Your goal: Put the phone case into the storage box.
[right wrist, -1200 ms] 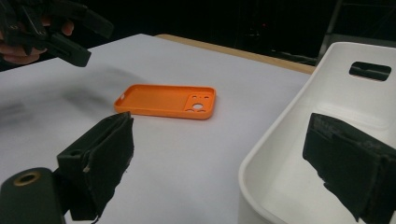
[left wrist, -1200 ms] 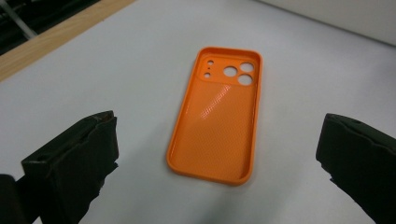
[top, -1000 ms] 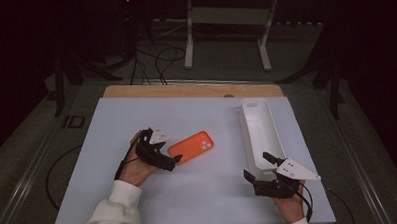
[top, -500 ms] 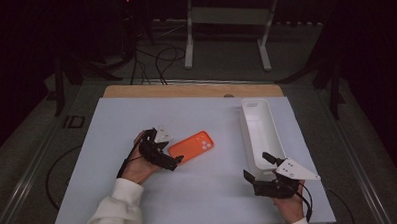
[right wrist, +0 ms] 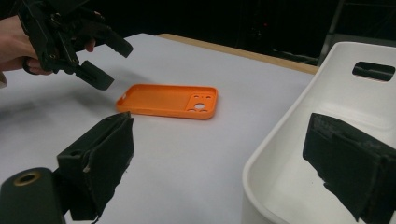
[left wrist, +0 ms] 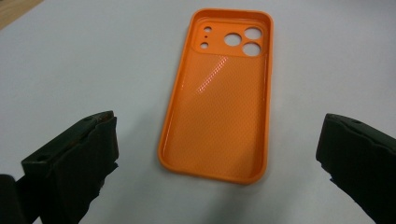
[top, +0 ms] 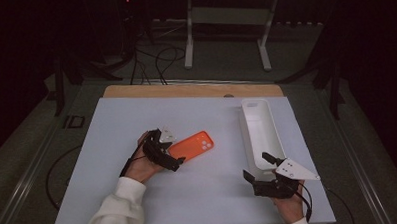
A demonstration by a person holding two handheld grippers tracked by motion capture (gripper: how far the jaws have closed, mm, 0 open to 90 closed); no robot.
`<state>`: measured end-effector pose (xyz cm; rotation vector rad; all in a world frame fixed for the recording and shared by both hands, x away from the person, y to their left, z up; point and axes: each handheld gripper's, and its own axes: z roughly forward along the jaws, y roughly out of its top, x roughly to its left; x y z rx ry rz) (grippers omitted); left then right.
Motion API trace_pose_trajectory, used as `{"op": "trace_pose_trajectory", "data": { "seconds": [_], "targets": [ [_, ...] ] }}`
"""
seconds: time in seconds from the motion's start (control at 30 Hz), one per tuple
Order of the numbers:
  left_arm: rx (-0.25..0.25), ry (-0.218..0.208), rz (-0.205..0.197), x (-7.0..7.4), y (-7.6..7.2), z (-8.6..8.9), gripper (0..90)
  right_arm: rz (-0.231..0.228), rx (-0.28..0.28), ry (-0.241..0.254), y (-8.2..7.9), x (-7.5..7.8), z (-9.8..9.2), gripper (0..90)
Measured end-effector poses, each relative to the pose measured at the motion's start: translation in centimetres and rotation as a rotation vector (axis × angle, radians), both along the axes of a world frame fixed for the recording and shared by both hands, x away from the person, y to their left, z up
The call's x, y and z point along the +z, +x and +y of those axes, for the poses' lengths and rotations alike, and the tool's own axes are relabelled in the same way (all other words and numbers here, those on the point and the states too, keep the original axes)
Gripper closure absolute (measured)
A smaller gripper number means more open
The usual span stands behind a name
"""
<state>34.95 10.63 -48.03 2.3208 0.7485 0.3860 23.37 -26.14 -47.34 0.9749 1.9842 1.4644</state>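
Orange phone case (top: 190,146), 1 only, lies near 1 white tray (top: 260,132); 2 hand-held grippers, left (top: 174,160) and right (top: 254,169), both gape empty.

1. We read no text, label, brand, number or sign in any view.
2. The orange phone case (left wrist: 219,93) bears only camera cut-outs and a dotted texture, no lettering.
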Motion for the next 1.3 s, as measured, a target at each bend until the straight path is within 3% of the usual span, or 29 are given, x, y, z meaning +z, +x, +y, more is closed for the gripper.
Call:
{"op": "trace_pose_trajectory", "data": {
  "seconds": [1.3],
  "targets": [
    [-0.014,0.065,0.062,-2.1,2.2,-1.6,0.0,0.003,0.006,0.002,0.1,-0.1,0.1,8.6]
  ]
}}
